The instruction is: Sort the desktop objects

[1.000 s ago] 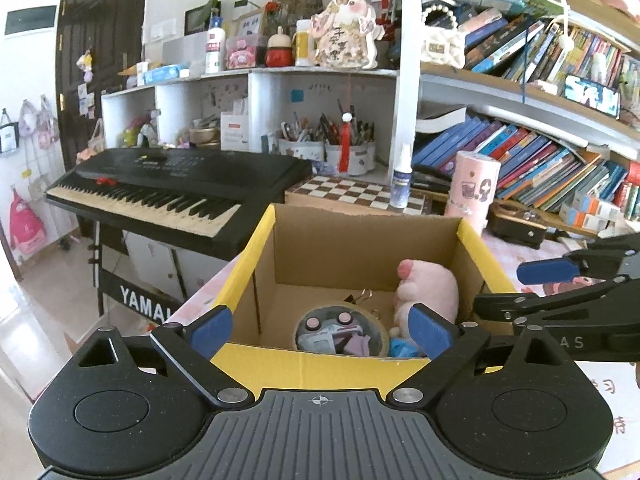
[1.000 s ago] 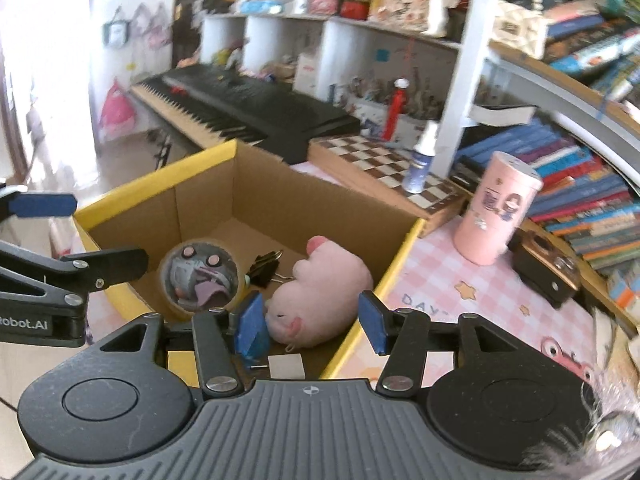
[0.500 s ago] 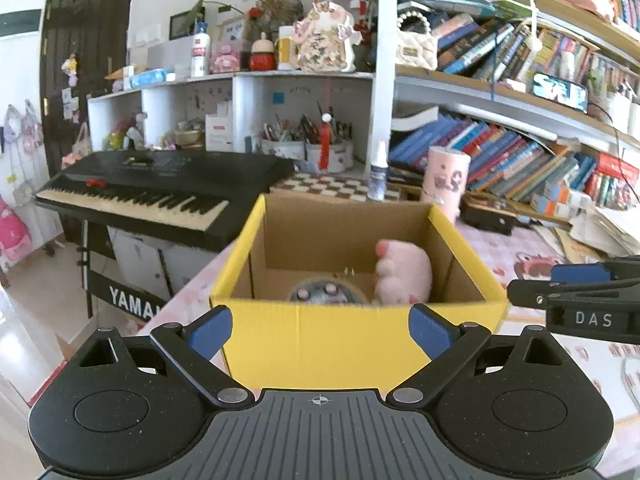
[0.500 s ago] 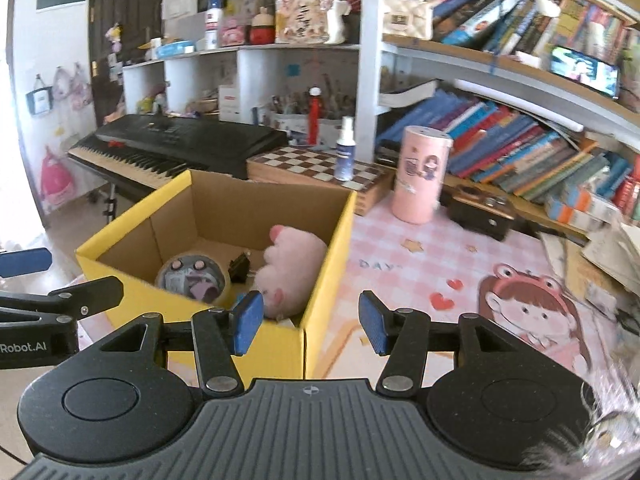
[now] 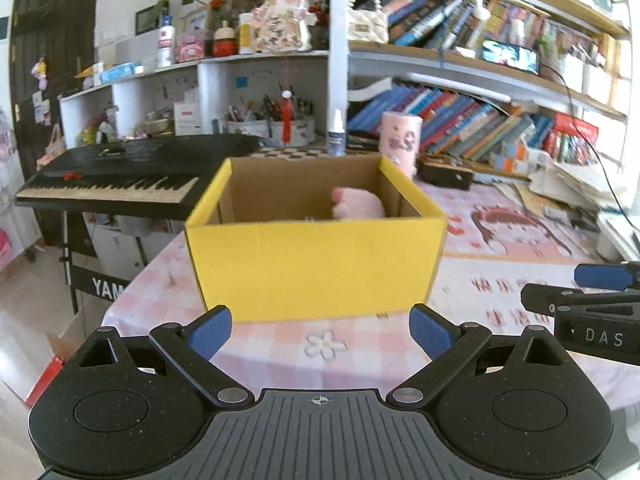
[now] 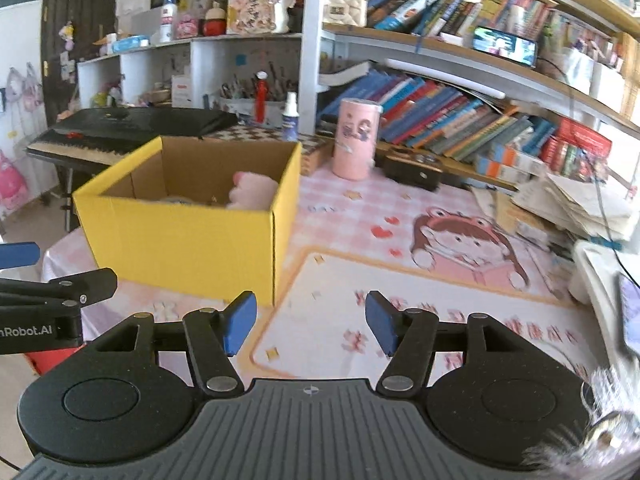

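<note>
A yellow cardboard box (image 5: 316, 264) stands on the pink tablecloth, straight ahead in the left wrist view and at the left in the right wrist view (image 6: 188, 240). A pink plush toy (image 5: 358, 206) pokes above its rim; it also shows in the right wrist view (image 6: 252, 194). Other things inside are mostly hidden. My left gripper (image 5: 320, 334) is open and empty, in front of the box. My right gripper (image 6: 311, 324) is open and empty, near the box's right front corner, over the cartoon mat (image 6: 440, 300).
A pink cylinder (image 6: 356, 144), a spray bottle (image 6: 290, 118), a chessboard (image 6: 248, 134) and a dark case (image 6: 414, 166) stand behind the box. A keyboard (image 5: 120, 176) is at the left. Bookshelves (image 6: 460, 120) fill the back. Papers (image 6: 576, 200) pile at the right.
Both grippers have drawn back and down from above the box to in front of it. The box's contents have dropped out of sight behind its front wall. Both stay open.
</note>
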